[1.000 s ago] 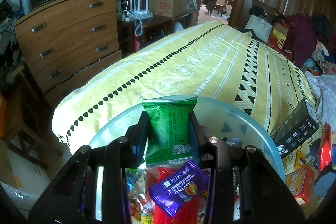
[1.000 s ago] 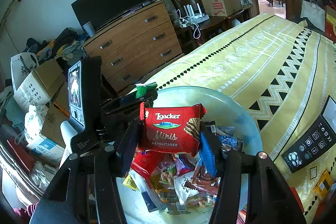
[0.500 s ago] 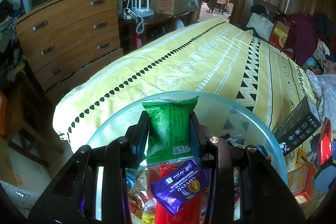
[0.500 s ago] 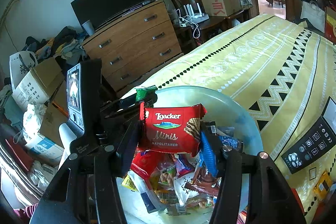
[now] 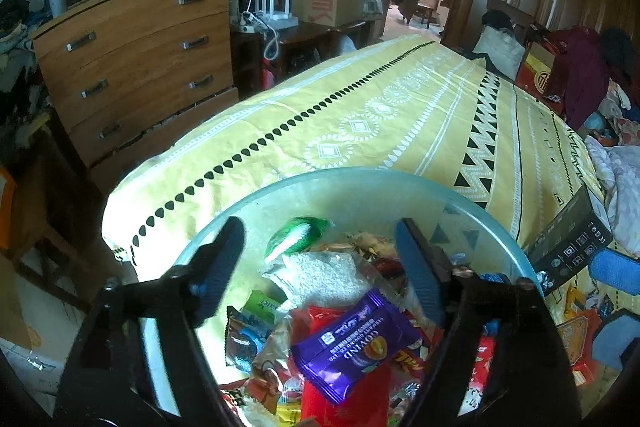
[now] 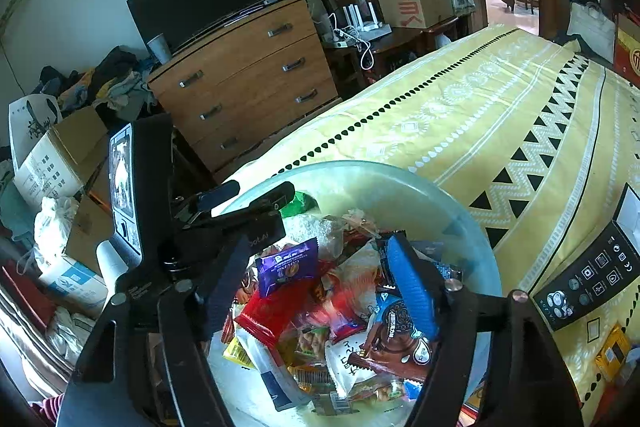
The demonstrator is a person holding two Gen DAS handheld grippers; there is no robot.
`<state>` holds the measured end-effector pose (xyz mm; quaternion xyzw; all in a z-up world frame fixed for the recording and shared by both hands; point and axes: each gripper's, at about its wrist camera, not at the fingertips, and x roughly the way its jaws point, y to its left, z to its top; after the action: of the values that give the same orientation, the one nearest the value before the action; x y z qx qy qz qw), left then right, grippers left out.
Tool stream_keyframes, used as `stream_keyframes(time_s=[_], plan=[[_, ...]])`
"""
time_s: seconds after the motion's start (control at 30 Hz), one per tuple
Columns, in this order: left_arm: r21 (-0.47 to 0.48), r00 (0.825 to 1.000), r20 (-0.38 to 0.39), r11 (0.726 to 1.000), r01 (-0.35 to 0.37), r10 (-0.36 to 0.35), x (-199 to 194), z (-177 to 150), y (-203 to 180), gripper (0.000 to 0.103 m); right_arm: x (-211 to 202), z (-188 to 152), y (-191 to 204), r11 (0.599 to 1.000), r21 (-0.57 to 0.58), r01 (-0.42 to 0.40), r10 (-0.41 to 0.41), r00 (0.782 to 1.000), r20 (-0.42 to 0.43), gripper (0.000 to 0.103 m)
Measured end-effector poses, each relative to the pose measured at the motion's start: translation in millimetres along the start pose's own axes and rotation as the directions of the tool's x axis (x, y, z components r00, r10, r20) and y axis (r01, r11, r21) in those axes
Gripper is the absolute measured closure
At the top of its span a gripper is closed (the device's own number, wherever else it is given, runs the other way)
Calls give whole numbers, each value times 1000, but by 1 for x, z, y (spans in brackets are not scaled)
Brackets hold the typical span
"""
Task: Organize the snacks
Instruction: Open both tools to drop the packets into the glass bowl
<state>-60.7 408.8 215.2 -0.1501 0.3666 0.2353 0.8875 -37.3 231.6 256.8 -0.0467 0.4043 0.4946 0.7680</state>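
Observation:
A large translucent bowl (image 5: 360,183) on the yellow bedspread holds a heap of snack packets; it also shows in the right wrist view (image 6: 440,187). My left gripper (image 5: 320,259) is open above it, empty. The green packet (image 5: 296,237) lies on the heap near the far rim, also in the right wrist view (image 6: 298,205). A purple packet (image 5: 356,343) lies on top. My right gripper (image 6: 316,279) is open and empty over the bowl. A red packet (image 6: 276,311) lies in the heap below it.
A black box (image 5: 572,247) and more snacks (image 5: 580,331) lie on the bed right of the bowl. A wooden dresser (image 5: 132,59) stands left of the bed. The left gripper's body with a phone (image 6: 124,187) is at the bowl's left.
Both grippers have opened. The green packet dropped from the left one into the bowl. The red Loacker packet dropped from the right one into the heap.

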Motion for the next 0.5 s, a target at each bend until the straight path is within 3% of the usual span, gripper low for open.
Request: stream_keyframes(time_s=[0.13,0.2,0.5], plan=[[-12,1000,7,1000,-14,14,-4,-2,0,2,1,-1,2,999,-15,28,-28,1000,5,24],[-20,1000,15,999,-27,28,-7,-3,1,0,0,-2,3,999,-27,46,-46,999,14,24],[-58,983,93,987,-150,155,-33,-17,-3,0,-25,-14,11,980,-71,184,-168,967,189,17]])
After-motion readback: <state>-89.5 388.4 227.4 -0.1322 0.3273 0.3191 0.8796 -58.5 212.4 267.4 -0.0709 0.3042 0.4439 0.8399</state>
